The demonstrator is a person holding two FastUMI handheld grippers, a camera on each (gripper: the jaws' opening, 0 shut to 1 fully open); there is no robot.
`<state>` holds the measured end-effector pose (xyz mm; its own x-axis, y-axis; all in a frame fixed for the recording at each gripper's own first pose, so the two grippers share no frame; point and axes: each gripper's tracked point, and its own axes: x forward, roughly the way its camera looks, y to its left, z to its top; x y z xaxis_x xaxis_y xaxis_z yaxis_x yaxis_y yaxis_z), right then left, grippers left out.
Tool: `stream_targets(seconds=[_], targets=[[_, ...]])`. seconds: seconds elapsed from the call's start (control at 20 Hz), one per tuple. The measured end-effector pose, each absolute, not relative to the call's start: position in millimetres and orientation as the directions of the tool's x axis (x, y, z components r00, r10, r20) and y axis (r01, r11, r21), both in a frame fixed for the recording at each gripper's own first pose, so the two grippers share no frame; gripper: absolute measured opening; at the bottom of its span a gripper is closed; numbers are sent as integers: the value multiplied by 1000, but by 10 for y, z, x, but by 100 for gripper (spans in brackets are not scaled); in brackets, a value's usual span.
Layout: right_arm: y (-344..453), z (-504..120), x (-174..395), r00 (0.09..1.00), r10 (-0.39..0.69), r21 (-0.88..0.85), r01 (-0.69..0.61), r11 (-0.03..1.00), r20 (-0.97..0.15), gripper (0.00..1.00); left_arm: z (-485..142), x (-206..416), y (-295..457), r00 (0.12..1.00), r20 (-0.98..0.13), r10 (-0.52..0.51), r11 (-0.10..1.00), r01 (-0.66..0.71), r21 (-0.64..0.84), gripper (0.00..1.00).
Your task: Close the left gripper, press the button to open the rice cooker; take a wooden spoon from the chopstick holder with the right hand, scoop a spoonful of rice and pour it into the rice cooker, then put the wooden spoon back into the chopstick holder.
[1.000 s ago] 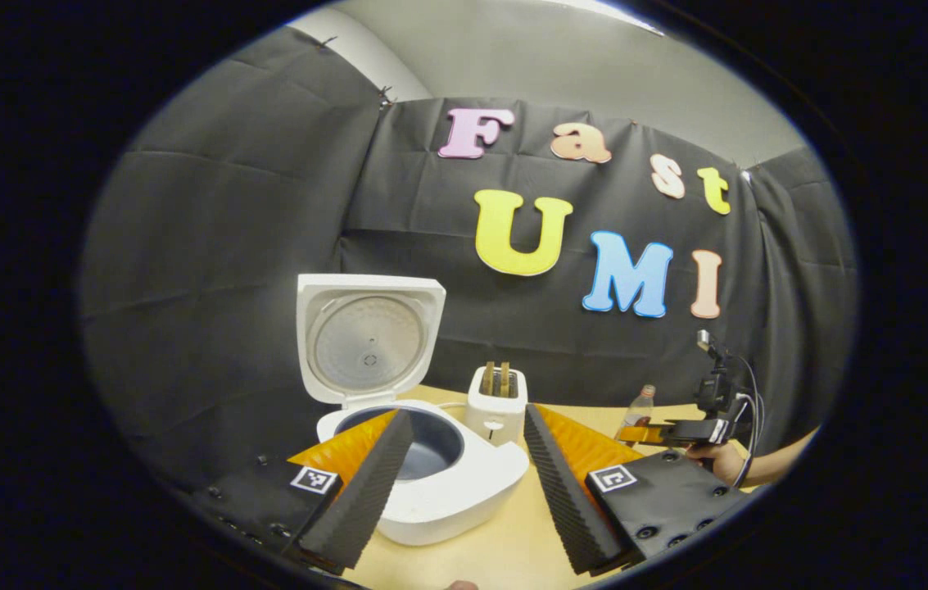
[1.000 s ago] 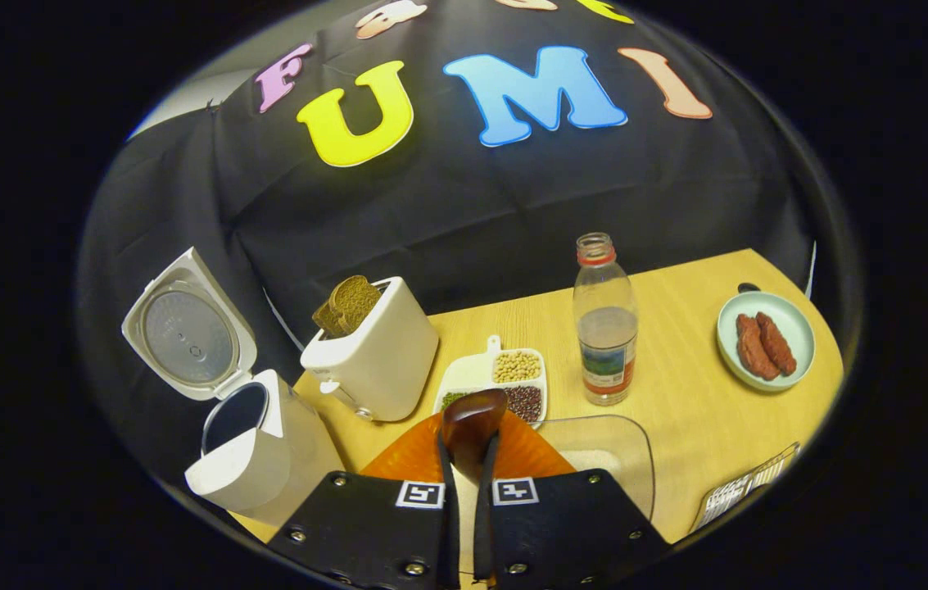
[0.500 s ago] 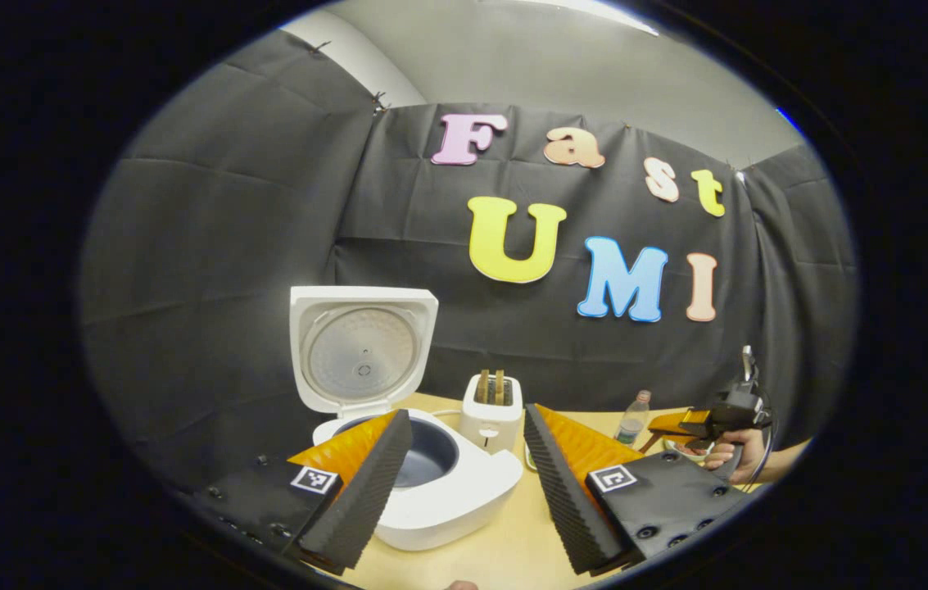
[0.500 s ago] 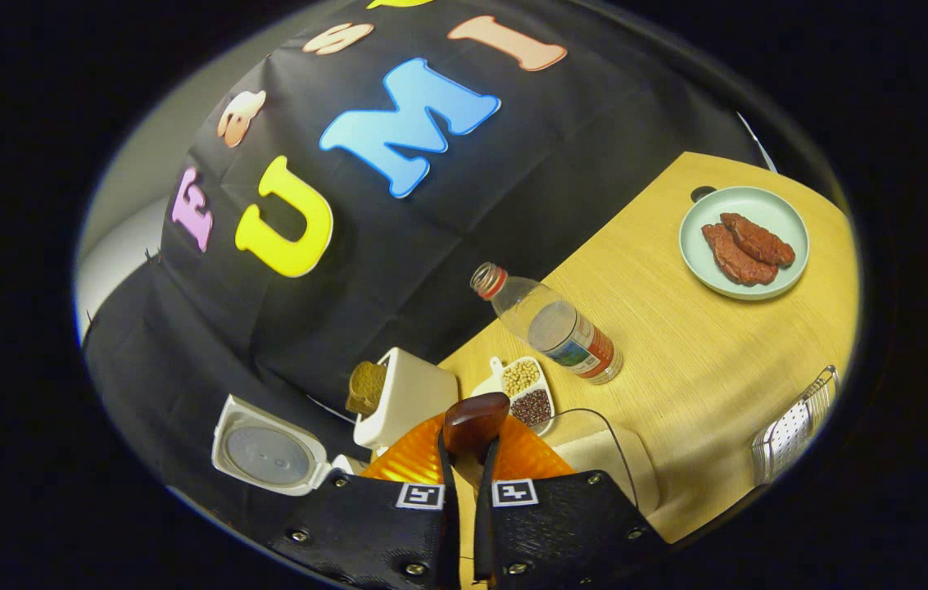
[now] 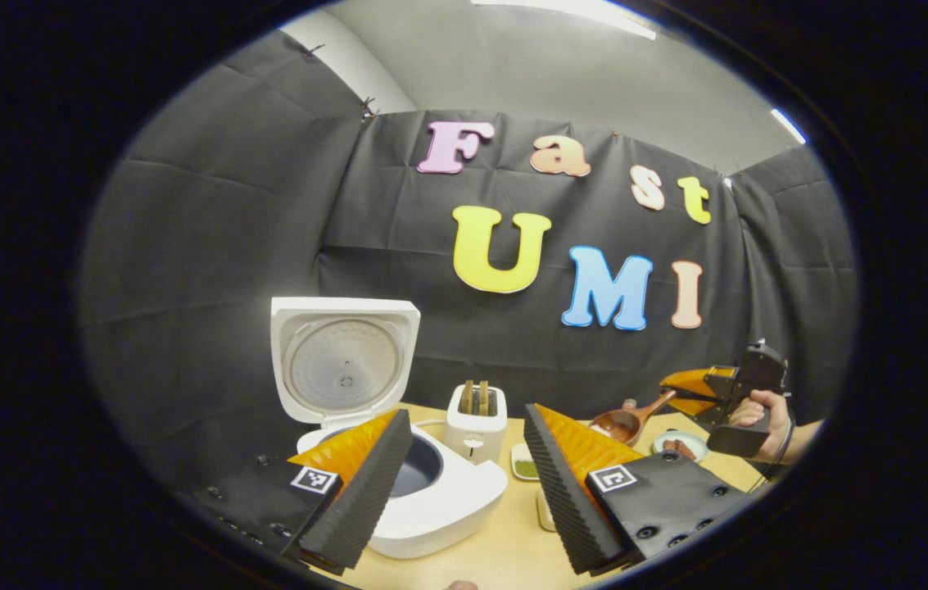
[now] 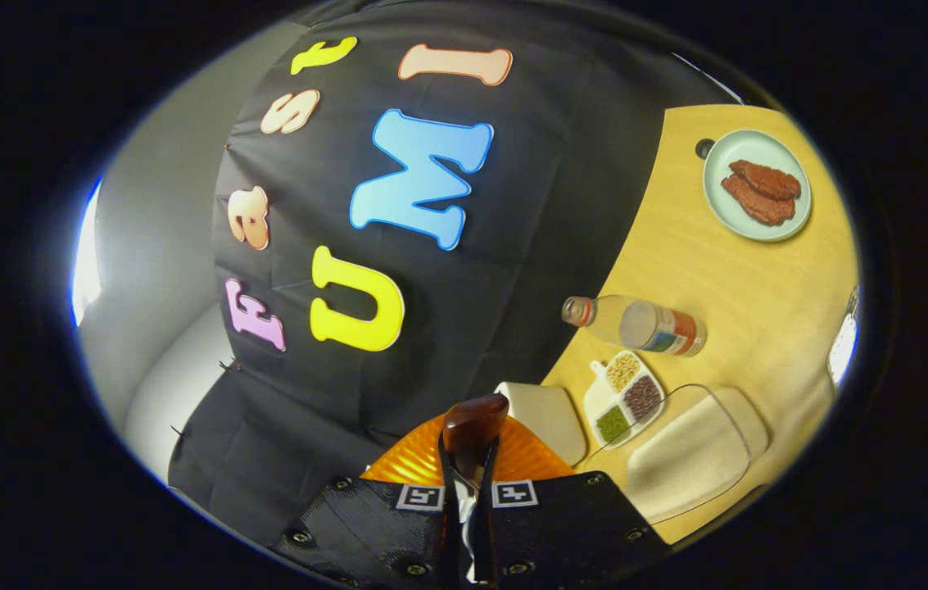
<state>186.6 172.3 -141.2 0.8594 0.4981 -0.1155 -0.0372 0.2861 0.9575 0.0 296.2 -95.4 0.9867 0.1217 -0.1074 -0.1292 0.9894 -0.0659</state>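
Rice cooker is seen at lower centre-left of the left gripper view, lid already raised, inner pot exposed. Left gripper is held before it, jaws released and spread wide, nothing between them.

Right gripper is clenched on the wooden spoon, handle pinched between both fingers. In the left gripper view the spoon bowl is seen at right of centre, seemingly loaded with rice, carried above the table.

Step judged: the carry toward the cooker. The rice tray lies at lower right of the right gripper view. Next, the bowl is to be brought over the pot and tipped, kept level meanwhile.
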Motion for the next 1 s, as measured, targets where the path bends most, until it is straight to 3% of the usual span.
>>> stream_targets(seconds=[0.1,0.35,1.0], targets=[[1974,-1270,1849,837,540,972,-51,228,-82,7,-933,-33,3022,987,-101,126,990,-132,-58,96],[2581,-1068,1900,787,616,977,-98,189,-40,7,-881,-199,3216,990,-70,123,990,-127,-58,96],[4033,-1161,2029,669,736,911,-233,341,-105,7,-995,-424,3677,988,-75,135,986,-141,-89,96]])
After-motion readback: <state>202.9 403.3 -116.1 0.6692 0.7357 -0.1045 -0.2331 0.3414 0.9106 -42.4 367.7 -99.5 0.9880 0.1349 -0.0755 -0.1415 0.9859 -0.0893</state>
